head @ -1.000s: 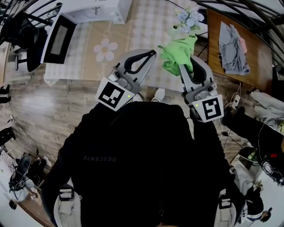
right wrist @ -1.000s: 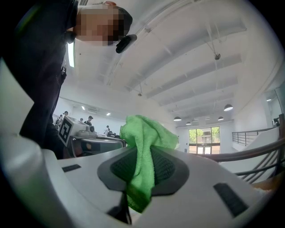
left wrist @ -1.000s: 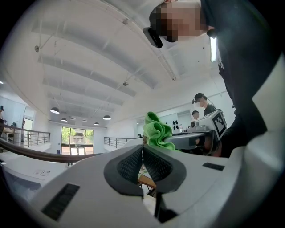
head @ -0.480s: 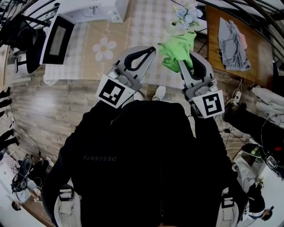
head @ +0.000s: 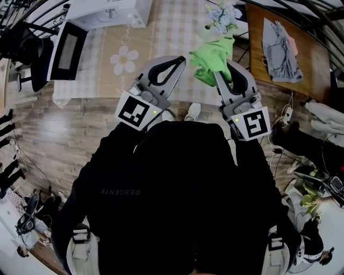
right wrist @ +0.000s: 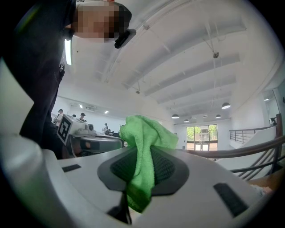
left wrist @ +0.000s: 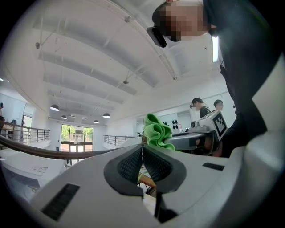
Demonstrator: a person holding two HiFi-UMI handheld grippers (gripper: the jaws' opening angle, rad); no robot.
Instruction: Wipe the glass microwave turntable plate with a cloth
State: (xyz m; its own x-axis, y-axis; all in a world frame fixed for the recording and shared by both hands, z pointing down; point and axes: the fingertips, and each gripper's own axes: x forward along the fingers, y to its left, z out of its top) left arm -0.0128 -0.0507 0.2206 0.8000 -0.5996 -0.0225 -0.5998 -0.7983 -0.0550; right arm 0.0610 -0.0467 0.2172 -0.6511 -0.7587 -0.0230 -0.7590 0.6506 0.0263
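We're in a big open hall, a lab or studio by the look of it, with a corner of home staged inside. Up top in the gripper views there's a high white ceiling (right wrist: 200,67) on long beams, with round pendant lamps (left wrist: 54,107). There's a railed gallery (left wrist: 26,132), tall glass doors (left wrist: 76,134), and people (left wrist: 200,106) standing far back. Down below, a tabletop (head: 177,32) under a checked cloth carries a white microwave (head: 110,9) and a bunch of flowers (head: 221,16). Beside it stands a wooden table (head: 257,48) with clothing (head: 279,37), on a plank floor (head: 59,134) with loose cables (head: 275,160).
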